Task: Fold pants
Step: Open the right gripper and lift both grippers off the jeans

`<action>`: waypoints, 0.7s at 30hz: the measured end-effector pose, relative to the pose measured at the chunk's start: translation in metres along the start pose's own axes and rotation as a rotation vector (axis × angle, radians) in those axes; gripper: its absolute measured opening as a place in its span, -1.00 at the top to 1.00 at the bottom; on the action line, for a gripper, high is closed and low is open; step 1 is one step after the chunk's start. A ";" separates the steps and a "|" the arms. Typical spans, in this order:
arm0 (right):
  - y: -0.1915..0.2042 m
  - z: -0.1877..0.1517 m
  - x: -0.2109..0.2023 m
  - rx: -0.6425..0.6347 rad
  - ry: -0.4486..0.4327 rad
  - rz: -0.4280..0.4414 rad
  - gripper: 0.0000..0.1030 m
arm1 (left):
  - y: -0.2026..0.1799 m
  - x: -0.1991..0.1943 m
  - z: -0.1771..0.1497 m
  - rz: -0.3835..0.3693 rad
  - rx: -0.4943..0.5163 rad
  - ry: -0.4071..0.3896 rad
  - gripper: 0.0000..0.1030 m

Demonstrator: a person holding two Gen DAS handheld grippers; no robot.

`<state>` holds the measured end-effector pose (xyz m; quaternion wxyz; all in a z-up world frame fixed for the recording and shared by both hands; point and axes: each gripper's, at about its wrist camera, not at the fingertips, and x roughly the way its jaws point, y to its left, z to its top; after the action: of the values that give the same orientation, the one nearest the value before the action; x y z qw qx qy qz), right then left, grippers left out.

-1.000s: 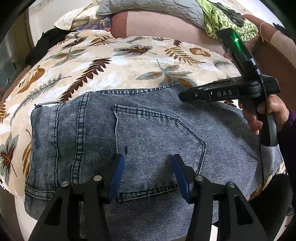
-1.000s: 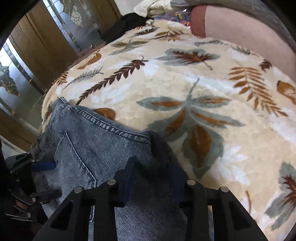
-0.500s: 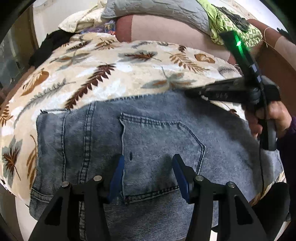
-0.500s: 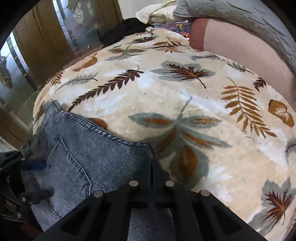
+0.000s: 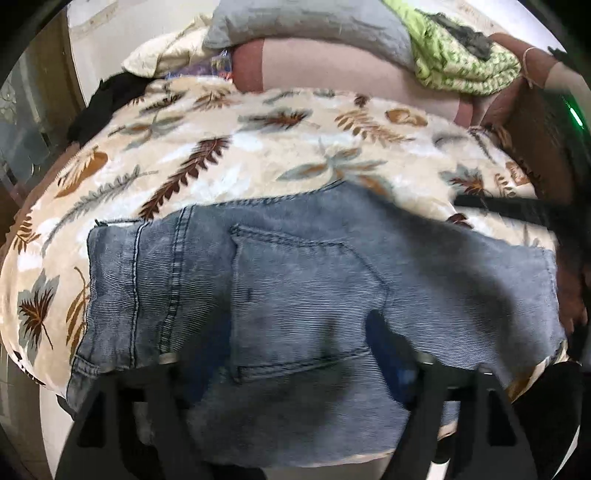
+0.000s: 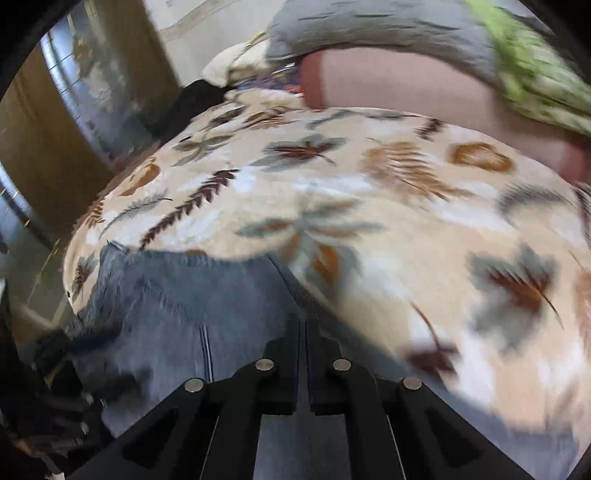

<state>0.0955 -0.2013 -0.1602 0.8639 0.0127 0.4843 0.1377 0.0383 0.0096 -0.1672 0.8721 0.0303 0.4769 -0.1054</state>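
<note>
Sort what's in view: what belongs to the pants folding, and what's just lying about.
Job: jeans; left claw, open over them; right claw, shut on the jeans; leaf blanket beneath.
Lying about: grey pillow; green cloth; black garment.

We see soft, even indoor light – no glare, no hard highlights. Both views fisheye: black vignette at corners, straight lines bowed near rim. Left view: left gripper (image 5: 295,354) fingers smeared by motion blur, dark shadow on pants (image 5: 295,288) between and just ahead of jaws; blanket (image 5: 258,155) beyond jaws sharper. Right view blurrier – leaf print to right of right gripper (image 6: 303,369) jaws streaked, denim left of jaws soft. Small green light glows at left view's far right edge.
</note>
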 end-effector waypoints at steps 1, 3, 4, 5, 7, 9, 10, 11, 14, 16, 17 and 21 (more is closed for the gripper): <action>-0.003 -0.012 -0.009 0.023 0.001 -0.013 0.92 | -0.008 -0.003 -0.002 -0.018 0.007 -0.003 -0.59; -0.011 -0.047 -0.029 0.078 -0.002 -0.045 0.92 | -0.023 -0.004 -0.006 -0.042 0.027 0.007 -0.59; -0.018 -0.061 -0.037 0.108 -0.005 -0.055 0.92 | -0.030 -0.004 -0.008 -0.041 0.036 0.016 -0.59; -0.028 -0.077 -0.044 0.154 -0.004 -0.066 0.92 | -0.037 -0.002 -0.010 -0.038 0.046 0.027 -0.59; -0.046 -0.105 -0.055 0.239 -0.005 -0.085 0.92 | -0.053 0.002 -0.015 -0.026 0.072 0.065 -0.59; -0.068 -0.133 -0.070 0.330 -0.027 -0.103 0.92 | -0.065 0.008 -0.019 0.001 0.114 0.103 -0.59; -0.076 -0.145 -0.073 0.371 -0.031 -0.108 0.92 | -0.070 0.010 -0.022 0.016 0.134 0.107 -0.59; -0.082 -0.155 -0.075 0.402 -0.029 -0.126 0.92 | -0.075 0.014 -0.025 0.037 0.157 0.105 -0.59; -0.095 -0.174 -0.075 0.456 -0.012 -0.209 0.92 | -0.078 0.036 -0.034 0.060 0.165 0.176 -0.60; -0.104 -0.183 -0.068 0.524 -0.001 -0.223 0.91 | -0.071 0.050 -0.038 0.046 0.117 0.203 -0.74; -0.105 -0.187 -0.068 0.535 -0.021 -0.221 0.90 | -0.068 0.049 -0.039 0.030 0.098 0.177 -0.79; -0.103 -0.194 -0.066 0.579 -0.078 -0.239 0.90 | -0.073 0.050 -0.043 0.050 0.123 0.155 -0.92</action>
<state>-0.0763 -0.3387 -0.2241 0.8524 0.2062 0.4680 -0.1090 0.0135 -0.0624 -0.2295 0.8314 0.1039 0.5347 -0.1102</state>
